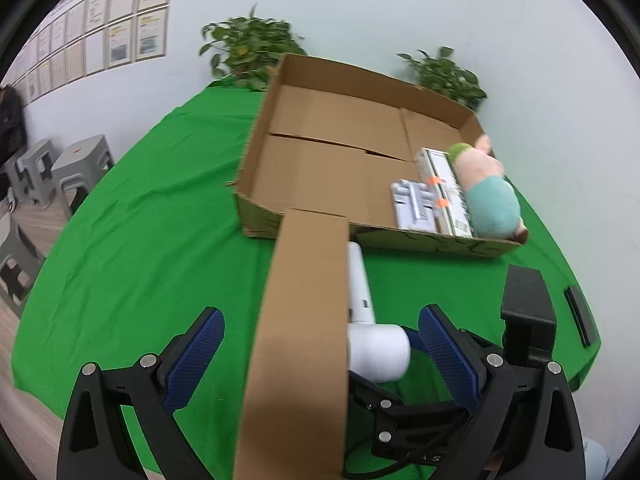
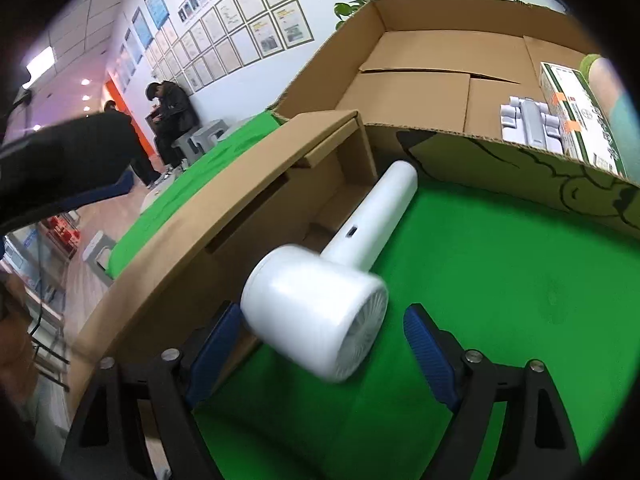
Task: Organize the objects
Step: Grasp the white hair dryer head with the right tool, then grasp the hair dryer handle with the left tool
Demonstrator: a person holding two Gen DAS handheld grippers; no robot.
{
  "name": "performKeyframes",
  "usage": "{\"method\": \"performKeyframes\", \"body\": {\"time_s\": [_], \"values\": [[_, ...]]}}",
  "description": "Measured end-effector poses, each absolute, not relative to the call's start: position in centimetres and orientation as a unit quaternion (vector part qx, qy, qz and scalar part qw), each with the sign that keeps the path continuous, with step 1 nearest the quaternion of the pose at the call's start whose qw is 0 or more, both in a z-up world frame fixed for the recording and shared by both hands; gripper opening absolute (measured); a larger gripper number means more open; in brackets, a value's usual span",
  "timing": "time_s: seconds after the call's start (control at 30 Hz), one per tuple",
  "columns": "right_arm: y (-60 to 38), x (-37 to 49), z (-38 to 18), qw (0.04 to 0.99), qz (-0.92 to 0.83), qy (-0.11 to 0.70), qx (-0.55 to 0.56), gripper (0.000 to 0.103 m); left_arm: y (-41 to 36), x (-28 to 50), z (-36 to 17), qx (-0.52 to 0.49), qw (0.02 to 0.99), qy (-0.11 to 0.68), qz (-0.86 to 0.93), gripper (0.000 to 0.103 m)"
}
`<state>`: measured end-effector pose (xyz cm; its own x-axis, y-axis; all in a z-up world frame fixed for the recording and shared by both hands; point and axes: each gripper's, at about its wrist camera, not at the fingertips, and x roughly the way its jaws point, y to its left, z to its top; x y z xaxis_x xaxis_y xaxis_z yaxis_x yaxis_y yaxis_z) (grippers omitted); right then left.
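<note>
A white hair dryer (image 2: 332,280) lies on the green cloth beside a long brown cardboard box (image 2: 224,216). My right gripper (image 2: 316,344) is open with its blue pads on either side of the dryer's head, not closed on it. My left gripper (image 1: 320,344) is open and straddles the long cardboard box (image 1: 300,340) and the dryer's head (image 1: 376,352). A big open carton (image 1: 344,136) stands behind, holding a white packet (image 1: 414,204), a green-and-white box (image 1: 446,188) and a plush toy (image 1: 488,192) at its right end.
Green cloth (image 1: 140,240) covers the round table. Two potted plants (image 1: 252,48) stand behind the carton. A black object (image 1: 528,312) sits on the table at right. Grey stools (image 1: 80,168) stand left of the table. People sit by the wall (image 2: 172,112).
</note>
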<state>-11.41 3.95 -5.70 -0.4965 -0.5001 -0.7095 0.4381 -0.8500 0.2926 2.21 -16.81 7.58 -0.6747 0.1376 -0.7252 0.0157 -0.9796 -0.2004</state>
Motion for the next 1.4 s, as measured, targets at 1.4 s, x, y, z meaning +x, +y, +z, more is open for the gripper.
{"method": "performKeyframes", "body": {"time_s": [1.4], "values": [[17.8, -2.3, -6.3, 0.267, -0.86, -0.047, 0.432, 0.076, 2.8, -4.6, -0.5, -0.568, 0.284, -0.116, 0.764, 0.083]]}}
